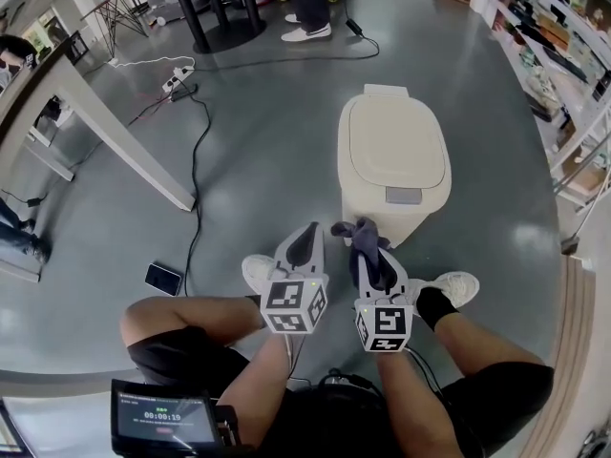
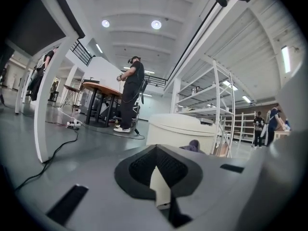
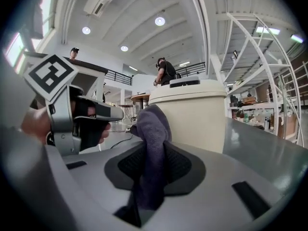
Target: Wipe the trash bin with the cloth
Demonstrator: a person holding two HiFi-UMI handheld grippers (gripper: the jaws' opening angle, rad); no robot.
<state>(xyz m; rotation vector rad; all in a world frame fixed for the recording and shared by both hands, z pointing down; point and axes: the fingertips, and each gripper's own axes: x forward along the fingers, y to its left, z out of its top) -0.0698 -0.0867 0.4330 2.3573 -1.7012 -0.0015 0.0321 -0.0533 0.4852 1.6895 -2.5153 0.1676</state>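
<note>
The trash bin (image 1: pixel 393 160) sits closed up on the grey floor (image 1: pixel 258 141), cream all over, and both grippers hover on the near side of it. The right gripper (image 1: pixel 368 248) is clamped on the cloth (image 1: pixel 363 235), a greyish-purple rag that bunches over the jaw tips, so from the head view you can't really see the tips (the right gripper view shows it fine: rag pinched between the black pads (image 3: pixel 183 167), one end flopping up in front of the bin wall). Can't tell if the cloth actually touches the bin or is just close to it.

The left gripper (image 1: pixel 307 237) is a bit further out from the bin's near-left corner, jaws pressed together with nothing in them. The bin's lower front is hidden behind the cloth and grippers.

Beyond the bin someone stands, cut off by the frame top, only shoes (image 1: pixel 307 32) and trouser legs showing. Left of the bin a black cable (image 1: pixel 198 151) snakes across the floor, and a small dark flat thing (image 1: pixel 163 278) lies there, too small to identify.
</note>
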